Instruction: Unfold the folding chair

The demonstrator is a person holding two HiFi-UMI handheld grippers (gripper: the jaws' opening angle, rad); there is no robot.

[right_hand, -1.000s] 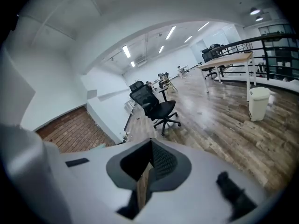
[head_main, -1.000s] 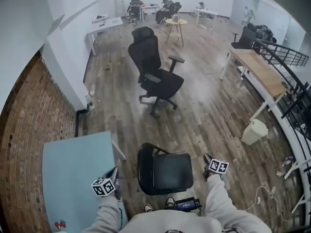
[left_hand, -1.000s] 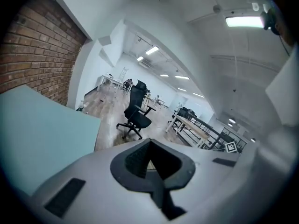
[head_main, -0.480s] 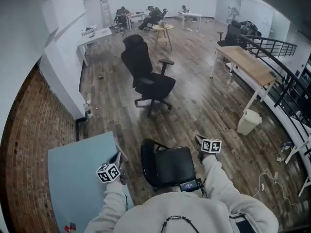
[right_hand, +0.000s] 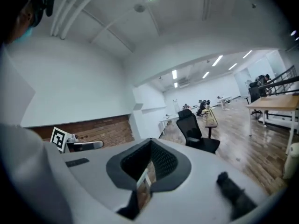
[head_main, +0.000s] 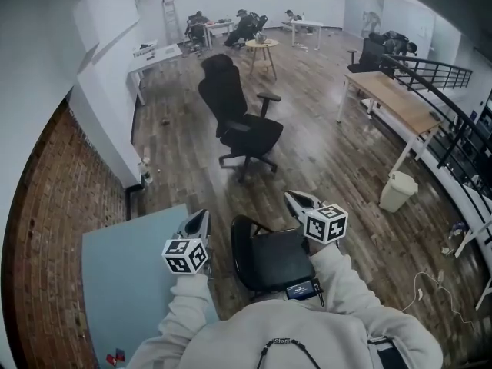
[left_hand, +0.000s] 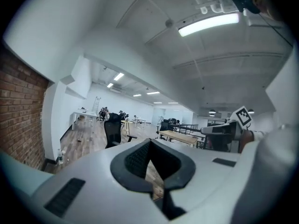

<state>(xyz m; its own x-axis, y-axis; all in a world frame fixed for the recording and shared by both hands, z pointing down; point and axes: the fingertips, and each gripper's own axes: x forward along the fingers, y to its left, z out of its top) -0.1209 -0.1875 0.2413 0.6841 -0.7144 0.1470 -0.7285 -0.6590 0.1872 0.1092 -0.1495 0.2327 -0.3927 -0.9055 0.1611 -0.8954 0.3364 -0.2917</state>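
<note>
The black folding chair [head_main: 269, 256] stands on the wood floor just below me in the head view, its seat down and flat. Neither gripper touches it. My left gripper [head_main: 200, 218] is raised above the chair's left side, shut, with nothing between its jaws. My right gripper [head_main: 294, 198] hangs above the chair's right side, also shut and empty. Both point roughly level toward the far room. The left gripper view shows shut jaws [left_hand: 150, 148] and the right gripper [left_hand: 224, 129] alongside. The right gripper view shows shut jaws [right_hand: 150, 146] and the left gripper [right_hand: 79, 145].
A black office chair [head_main: 242, 121] stands on the floor ahead. A pale blue table [head_main: 123, 283] sits at my left against the brick wall [head_main: 46, 229]. To the right are a wooden desk [head_main: 396, 102], a white bin [head_main: 398, 191], a railing [head_main: 453, 144] and a floor cable [head_main: 430, 298].
Both grippers have risen from low beside the chair's seat to well above it, the right one farther. The chair has not moved.
</note>
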